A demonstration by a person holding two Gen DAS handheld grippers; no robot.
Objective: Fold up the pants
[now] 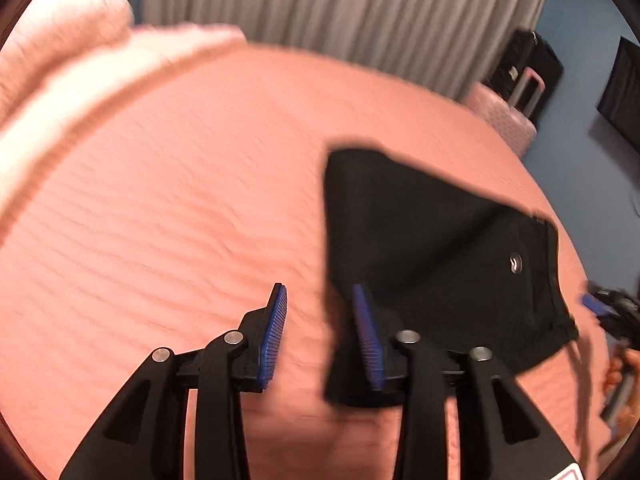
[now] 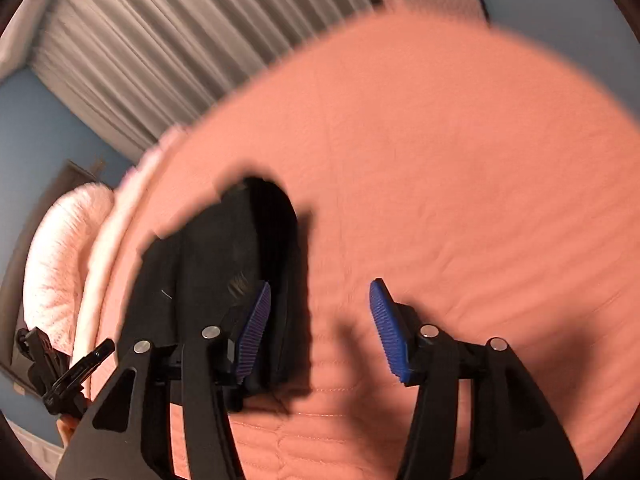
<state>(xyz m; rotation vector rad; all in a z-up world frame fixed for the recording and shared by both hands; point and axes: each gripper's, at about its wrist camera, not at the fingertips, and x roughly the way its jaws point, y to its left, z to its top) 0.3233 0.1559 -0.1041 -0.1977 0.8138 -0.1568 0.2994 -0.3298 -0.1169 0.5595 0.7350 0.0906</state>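
The black pants [image 1: 432, 248] lie folded into a compact stack on the salmon bedspread [image 1: 180, 220], a metal button [image 1: 515, 264] facing up. My left gripper [image 1: 320, 300] is open and empty above the bed, at the stack's left edge. In the right wrist view the pants [image 2: 224, 280] lie left of my right gripper [image 2: 320, 296], which is open and empty over the bedspread [image 2: 440, 160]. The right gripper also shows at the right edge of the left wrist view [image 1: 608, 312]. Both views are blurred.
A pale pink pillow [image 1: 68, 32] and a folded light blanket edge [image 1: 80, 108] lie at the head of the bed. Grey curtains [image 1: 340, 4] hang behind. A pink suitcase [image 1: 508, 116] and dark bags [image 1: 528, 64] stand beside the bed against the blue wall.
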